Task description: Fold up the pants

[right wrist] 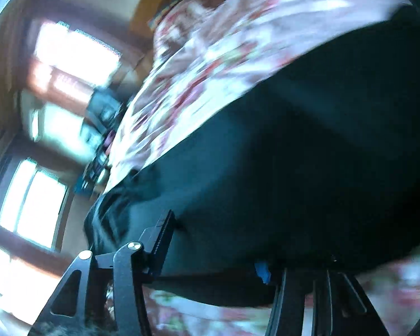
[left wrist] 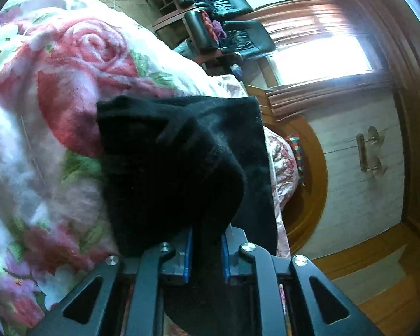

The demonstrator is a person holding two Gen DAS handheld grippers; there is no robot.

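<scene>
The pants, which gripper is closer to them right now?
Left. The left gripper has the black pants bunched between its jaws; the right gripper stands wide open over them, fabric between its fingers, view blurred.

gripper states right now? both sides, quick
Left gripper: jaws nearly closed, pinching the black pants.
Right gripper: jaws open, pants fabric between them; the blurred view does not show a grip.

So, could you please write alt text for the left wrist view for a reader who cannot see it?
The left gripper pinches a fold of the black pants, which lie bunched on a floral blanket. Behind are black chairs and a bright curtained window.
</scene>
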